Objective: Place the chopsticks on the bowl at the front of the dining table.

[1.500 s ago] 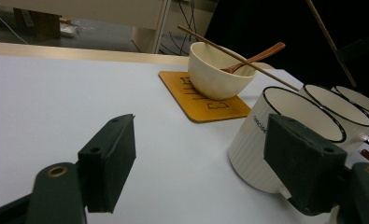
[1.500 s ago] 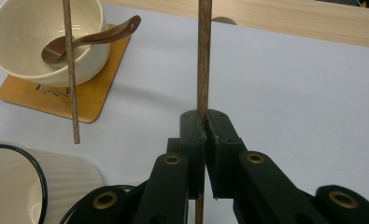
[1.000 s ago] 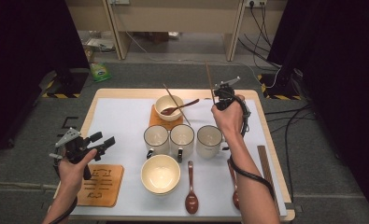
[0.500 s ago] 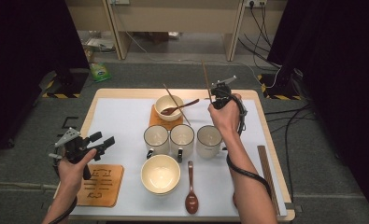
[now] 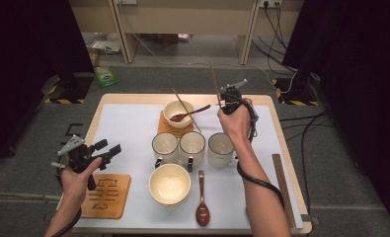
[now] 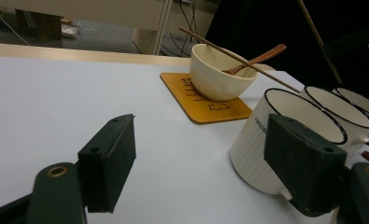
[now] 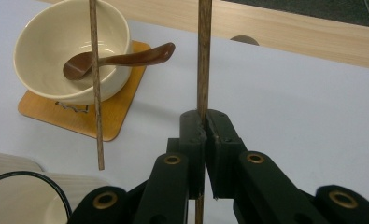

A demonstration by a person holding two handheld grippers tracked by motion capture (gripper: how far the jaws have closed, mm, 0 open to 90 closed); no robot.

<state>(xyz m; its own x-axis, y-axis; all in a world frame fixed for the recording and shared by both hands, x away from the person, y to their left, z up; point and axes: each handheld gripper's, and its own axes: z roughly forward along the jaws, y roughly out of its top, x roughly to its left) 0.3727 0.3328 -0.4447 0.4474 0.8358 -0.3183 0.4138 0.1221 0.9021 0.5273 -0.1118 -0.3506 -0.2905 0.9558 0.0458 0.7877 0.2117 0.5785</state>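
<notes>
High view, from the left: the left gripper hangs released, jaws wide apart, above a wooden coaster carved with markings too small to read. Three mugs stand mid-table; small print on the leftmost is illegible. Right gripper is clenched on a chopstick raised near the far bowl.

I read this as a lab or recording studio, not a home: black curtains flank my table, cables trail to wall sockets, and hazard-striped tape marks the grey carpet.
</notes>
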